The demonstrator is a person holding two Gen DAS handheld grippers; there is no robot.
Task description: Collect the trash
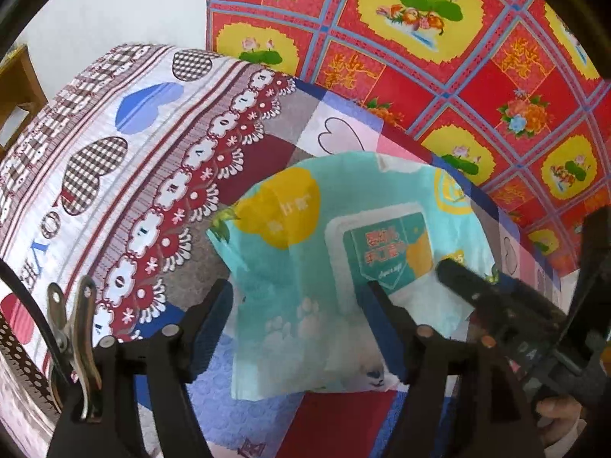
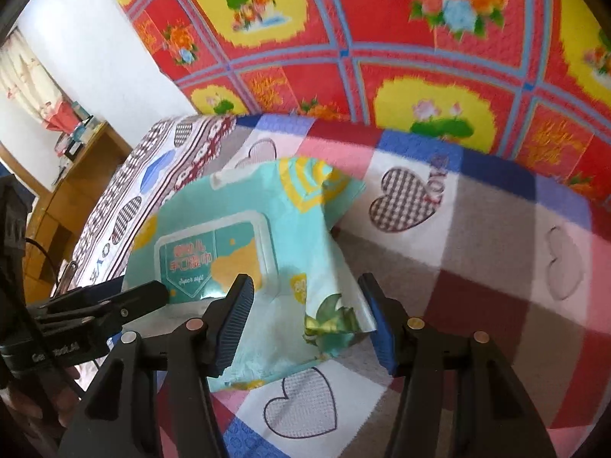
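A crumpled teal wet-wipe packet (image 1: 305, 252) (image 2: 236, 236) with a white lid frame and yellow prints lies on the patchwork heart bedsheet (image 2: 477, 248). In the left wrist view my left gripper (image 1: 301, 328) is open, its blue-padded fingers on either side of the packet's near end. My right gripper (image 2: 305, 322) is open too and straddles the packet's crinkled corner from the other side. Each gripper shows in the other's view: the right gripper (image 1: 496, 305) at the packet's right edge, the left gripper (image 2: 107, 305) at its left edge. Neither one grips the packet.
A pillow (image 1: 95, 160) (image 2: 152, 164) with heart and lace prints lies to the left of the packet. A red floral cloth (image 1: 439, 57) (image 2: 382, 38) hangs behind the bed. A wooden desk (image 2: 76, 175) with small items stands at far left. A metal clip (image 1: 72, 328) hangs by the left gripper.
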